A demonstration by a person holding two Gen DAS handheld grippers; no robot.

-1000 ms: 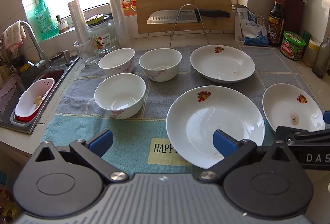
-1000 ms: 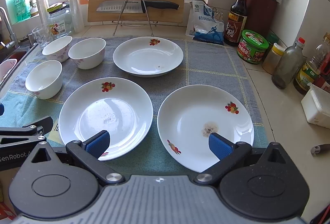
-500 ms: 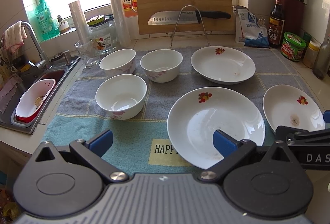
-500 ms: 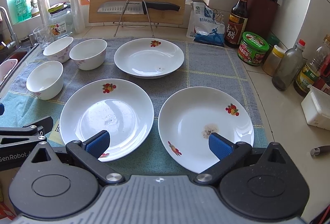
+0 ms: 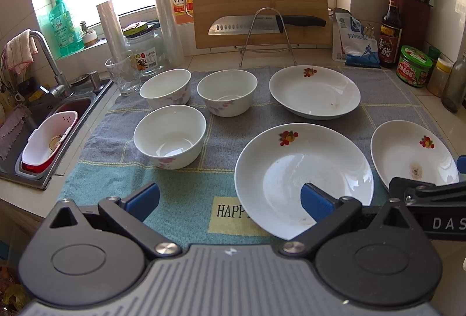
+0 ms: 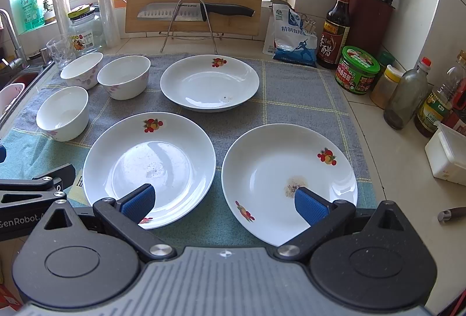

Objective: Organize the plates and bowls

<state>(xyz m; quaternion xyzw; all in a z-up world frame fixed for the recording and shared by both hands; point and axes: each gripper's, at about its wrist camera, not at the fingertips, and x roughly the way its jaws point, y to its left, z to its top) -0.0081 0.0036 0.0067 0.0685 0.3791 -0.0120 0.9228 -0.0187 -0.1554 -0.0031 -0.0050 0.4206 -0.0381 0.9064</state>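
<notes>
3 plates and 3 bowls are laid out on a towel (image 5: 186, 199) spread over the bench (image 6: 387, 147). the far plate (image 6: 209, 83) sits behind the near left plate (image 6: 148, 167) and the near right plate (image 6: 288, 182), the last marked by a brown stain at its centre. the bowls are grouped at the towel's left end: a back left bowl (image 5: 165, 88) and a back right bowl (image 5: 227, 96) just beside each other, with a front bowl (image 5: 169, 136) nearer the camera. the left hand-held gripper (image 5: 230, 199) is held released above the towel's near edge, 1 blue pad (image 5: 316, 201) over the near left plate's rim. the right hand-held gripper (image 6: 222, 204) is likewise spread wide and grasps nothing, its pads seen over the 2 near plates. a cutting board (image 5: 259, 1) and knife (image 5: 265, 24) are propped at the back, and a sink (image 5: 43, 123) lies to the left.
</notes>
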